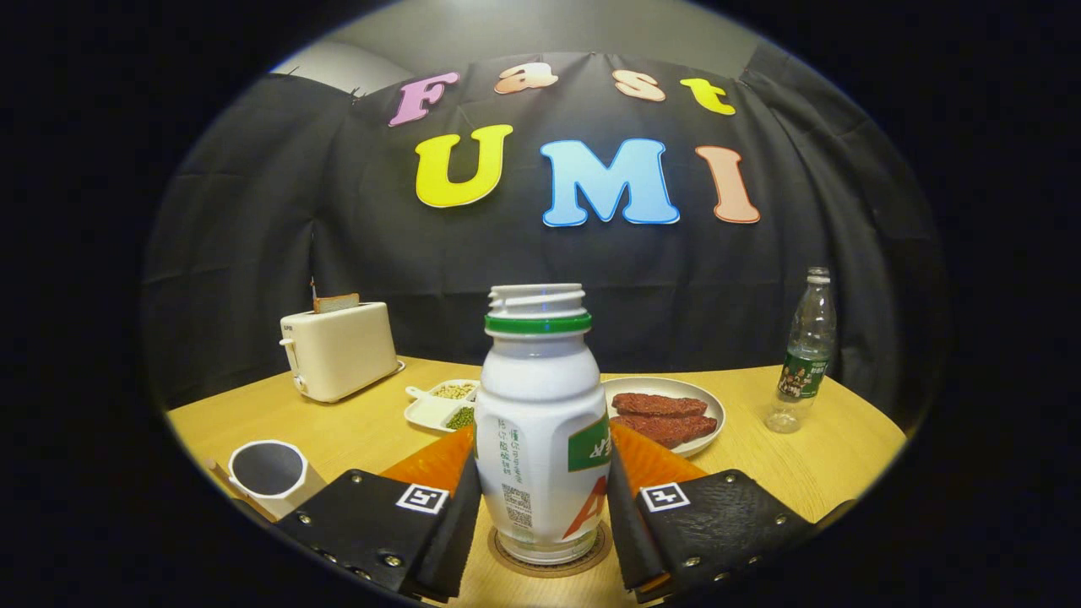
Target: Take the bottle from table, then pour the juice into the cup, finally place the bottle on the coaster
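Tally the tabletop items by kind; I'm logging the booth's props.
Bottles: 2, a white plastic bottle between the hand-held gripper fingers, a clear plastic bottle
Cups: 1
Coasters: 1
Toasters: 1
Dishes: 2
Total: 7

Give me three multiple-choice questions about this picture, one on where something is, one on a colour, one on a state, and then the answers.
1. What does the white bottle stand on?
A. the round coaster
B. the plate of meat
C. the toaster

2. What colour is the ring round the bottle's neck?
A. red
B. green
C. blue

3. How is the top of the white bottle?
A. capped
B. uncapped, threads bare
C. covered with foil

Answers:
1. A, the coaster's rim shows under the bottle's base, between the fingers of the gripper.
2. B, a green band sits just below the threads.
3. B, the bare screw threads show and no cap is on; the fingers flank the bottle closely, though contact is unclear.
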{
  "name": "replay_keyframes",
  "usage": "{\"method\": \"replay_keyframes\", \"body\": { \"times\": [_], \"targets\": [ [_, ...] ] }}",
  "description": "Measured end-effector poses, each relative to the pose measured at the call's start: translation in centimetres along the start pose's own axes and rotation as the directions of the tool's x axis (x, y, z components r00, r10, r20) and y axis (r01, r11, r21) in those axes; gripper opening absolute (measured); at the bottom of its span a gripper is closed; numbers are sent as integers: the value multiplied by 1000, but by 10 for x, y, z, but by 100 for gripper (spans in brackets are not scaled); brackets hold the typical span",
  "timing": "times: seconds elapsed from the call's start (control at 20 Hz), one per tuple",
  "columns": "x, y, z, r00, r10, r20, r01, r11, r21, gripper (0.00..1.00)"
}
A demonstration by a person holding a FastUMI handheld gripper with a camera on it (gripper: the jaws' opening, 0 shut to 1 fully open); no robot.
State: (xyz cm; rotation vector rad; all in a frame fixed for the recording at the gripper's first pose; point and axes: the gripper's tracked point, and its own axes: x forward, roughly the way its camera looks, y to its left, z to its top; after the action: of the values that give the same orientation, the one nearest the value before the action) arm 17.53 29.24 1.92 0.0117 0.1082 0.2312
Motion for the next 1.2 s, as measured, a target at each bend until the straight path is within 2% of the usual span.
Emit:
{"method": "replay_keyframes", "body": {
  "times": [0.55,0.8,0.85,0.9,1.2],
  "targets": [
    [-1,5,-6,1000,-3,24,4,999,-47,68],
    [-3,12,-4,999,17,48,-13,996,-85,75],
    [-3,13,-2,998,19,52,-15,997,-77,81],
    [-4,12,0,998,14,58,-10,997,-72,91],
    [-28,-2,38,994,-54,93,58,998,-37,92]
  ]
}}
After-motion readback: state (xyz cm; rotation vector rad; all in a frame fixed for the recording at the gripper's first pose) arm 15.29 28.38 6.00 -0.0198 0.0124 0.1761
